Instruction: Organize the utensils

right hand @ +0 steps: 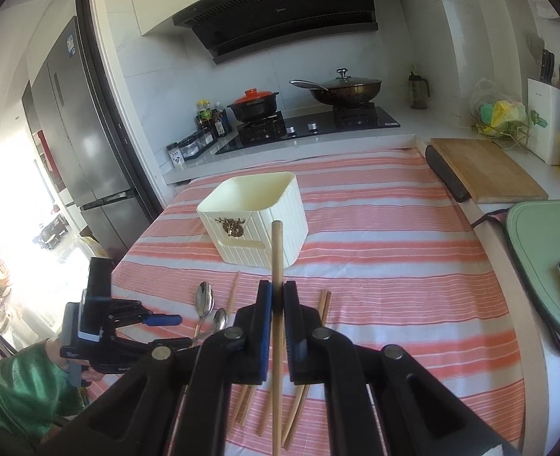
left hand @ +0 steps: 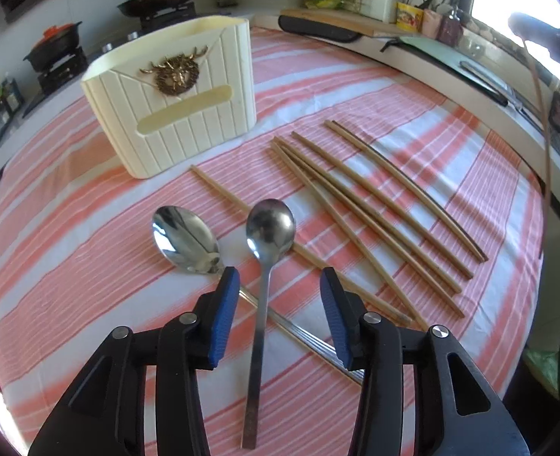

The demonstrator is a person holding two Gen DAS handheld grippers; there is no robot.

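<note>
Two grippers: my left gripper is spread wide and empty; my right gripper is clamped on one chopstick.
Holder: cream holder on the striped cloth, mouth up.
Chopstick: pinched near its middle, pointing toward the holder, short of its rim.
Spoons: dull spoon and shiny spoon, handles crossed, near side of the holder, between my left fingers.
Loose chopsticks: beside the spoons.
Risk: thin stick may swivel in my grip and hit the rim; closing left could catch both crossed handles.
</note>
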